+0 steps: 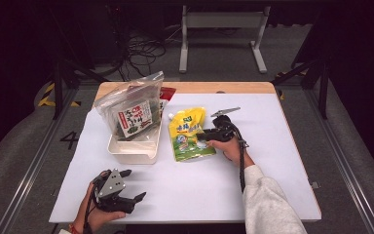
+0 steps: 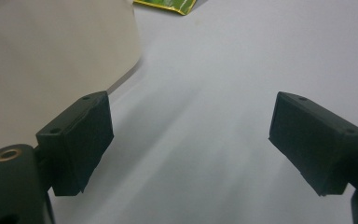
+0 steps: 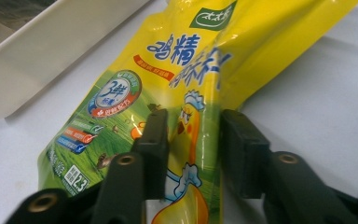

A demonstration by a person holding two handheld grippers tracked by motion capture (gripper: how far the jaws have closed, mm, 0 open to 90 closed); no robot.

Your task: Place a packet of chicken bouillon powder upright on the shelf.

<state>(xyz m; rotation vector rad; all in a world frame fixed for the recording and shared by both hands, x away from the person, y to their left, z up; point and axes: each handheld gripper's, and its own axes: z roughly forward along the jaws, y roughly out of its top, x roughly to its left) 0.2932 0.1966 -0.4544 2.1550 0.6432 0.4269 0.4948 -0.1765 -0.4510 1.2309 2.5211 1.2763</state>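
A yellow-and-green seasoning pouch [image 1: 187,131] with a white cap lies flat on the white table, just right of a white tray [image 1: 131,152]. My right gripper [image 1: 205,137] comes at the pouch's right edge. In the right gripper view the two black jaws pinch a raised fold of the pouch [image 3: 191,60], so my right gripper [image 3: 193,135] is shut on it. My left gripper [image 1: 133,184] rests near the table's front left corner. Its jaws stand wide apart over bare table, and my left gripper [image 2: 191,135] holds nothing.
The white tray holds a clear zip bag [image 1: 131,109] with a seaweed packet inside, standing upright. A red packet [image 1: 167,91] peeks out behind it. The tray wall [image 2: 51,56] is close ahead of the left gripper. The table's wooden back edge [image 1: 214,87] lies beyond.
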